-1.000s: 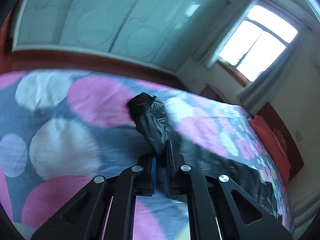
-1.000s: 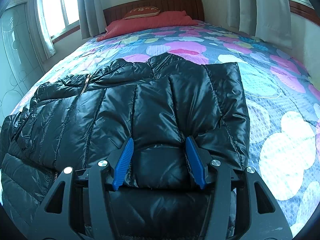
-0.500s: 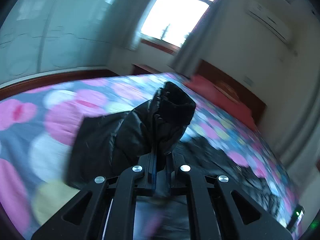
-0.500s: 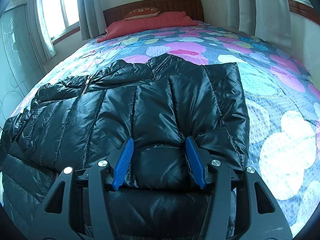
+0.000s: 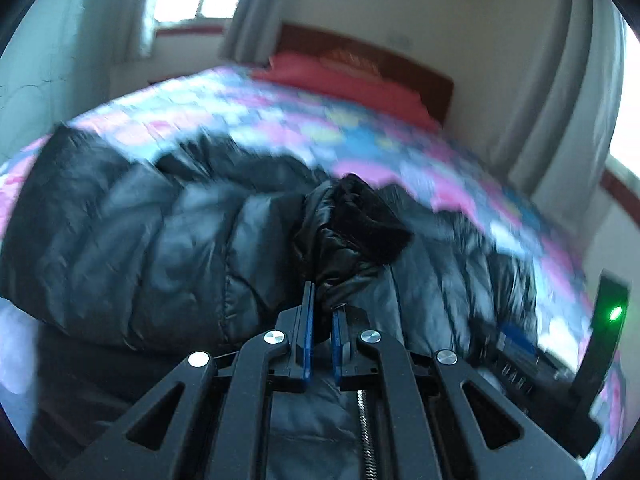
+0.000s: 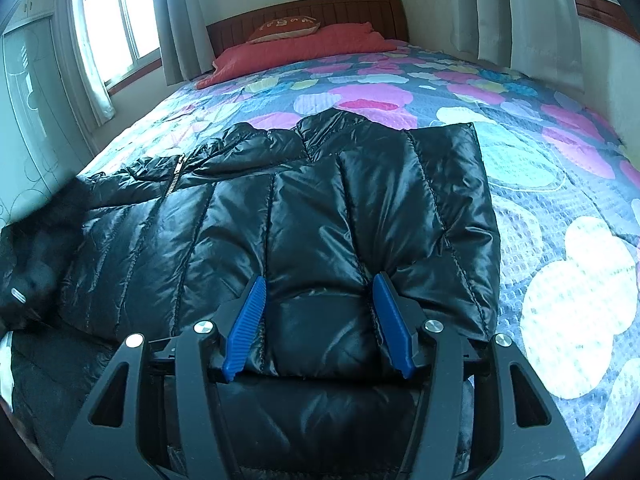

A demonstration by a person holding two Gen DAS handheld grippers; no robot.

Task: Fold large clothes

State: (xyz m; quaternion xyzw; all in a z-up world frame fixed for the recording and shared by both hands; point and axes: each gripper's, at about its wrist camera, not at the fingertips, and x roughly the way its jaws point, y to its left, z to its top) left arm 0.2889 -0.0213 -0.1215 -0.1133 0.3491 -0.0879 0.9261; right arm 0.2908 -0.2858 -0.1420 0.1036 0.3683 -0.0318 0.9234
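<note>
Jacket: a black, shiny quilted puffer jacket (image 6: 304, 216) lay spread flat on the near half of a bed, its zip (image 6: 175, 176) showing towards the left side and its right portion folded over into a straight edge.

Sleeve: one sleeve end (image 5: 352, 236), with a dark knitted cuff, stood lifted above the jacket body (the left wrist view was blurred, so finer detail was lost).

Left gripper: the left gripper (image 5: 322, 312) had its blue pads pressed together on the fabric just below that cuff, holding the sleeve up over the jacket.

Right gripper: the right gripper (image 6: 318, 300) sat low on the near hem, its blue fingers (image 6: 246, 320) spread apart with a quilted panel bulging between them. Its jaws had just been opening, and the pads did not look clamped on the cloth.

Bed: the bedspread (image 6: 552, 208) was grey with large pink, white and yellow blotches.

Far end: a red pillow (image 6: 304, 44) and a smaller orange cushion (image 6: 286, 26) rested against a brown wooden headboard (image 6: 320, 10).

Room: grey curtains (image 6: 180, 20) hung beside a bright window (image 6: 112, 16) on the left.
</note>
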